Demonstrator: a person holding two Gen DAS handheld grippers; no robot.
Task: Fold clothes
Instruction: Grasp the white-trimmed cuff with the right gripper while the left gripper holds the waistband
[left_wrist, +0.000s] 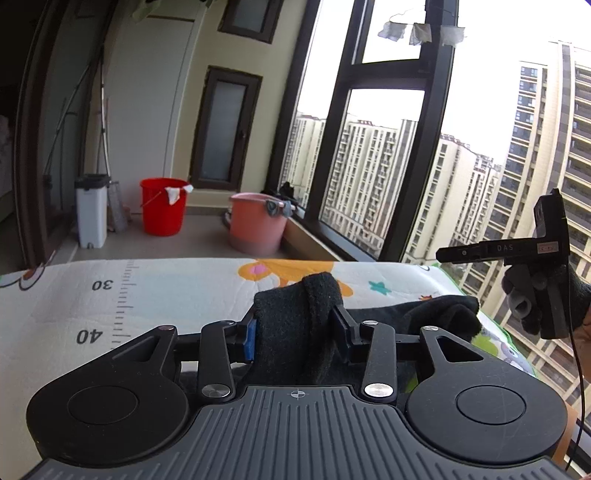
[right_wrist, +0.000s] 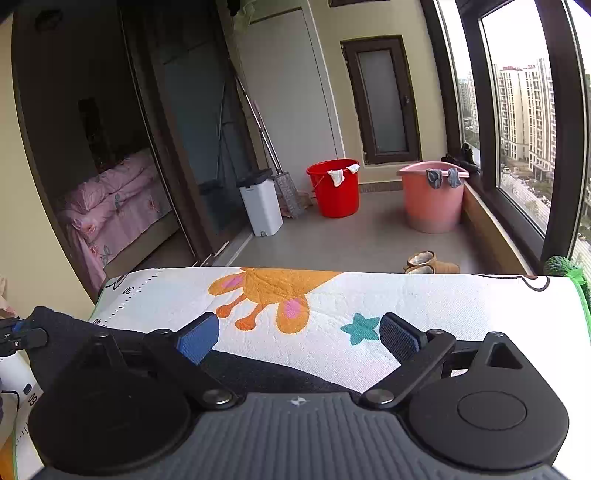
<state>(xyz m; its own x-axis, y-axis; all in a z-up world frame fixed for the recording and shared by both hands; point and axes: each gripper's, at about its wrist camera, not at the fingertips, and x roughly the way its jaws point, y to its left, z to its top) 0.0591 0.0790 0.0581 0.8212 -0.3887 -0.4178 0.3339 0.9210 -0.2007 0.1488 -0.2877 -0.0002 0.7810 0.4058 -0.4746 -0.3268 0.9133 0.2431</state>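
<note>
A black knitted garment (left_wrist: 303, 321) lies on a white printed mat (left_wrist: 147, 291). My left gripper (left_wrist: 299, 330) is shut on a bunched fold of it, lifted a little off the mat. The rest of the garment (left_wrist: 443, 314) trails to the right. In the right wrist view the same garment (right_wrist: 258, 373) lies under and left of my right gripper (right_wrist: 299, 338), which is open and empty above the mat (right_wrist: 443, 306). The right gripper also shows in the left wrist view (left_wrist: 524, 254), held in a gloved hand at the right.
The mat has a ruler print (left_wrist: 118, 302) and an orange cartoon animal (right_wrist: 269, 295). Beyond the table are a red bucket (right_wrist: 334, 188), a pink tub (right_wrist: 434, 197), a white bin (right_wrist: 260, 201), boots (right_wrist: 428, 262) and large windows (left_wrist: 388, 166).
</note>
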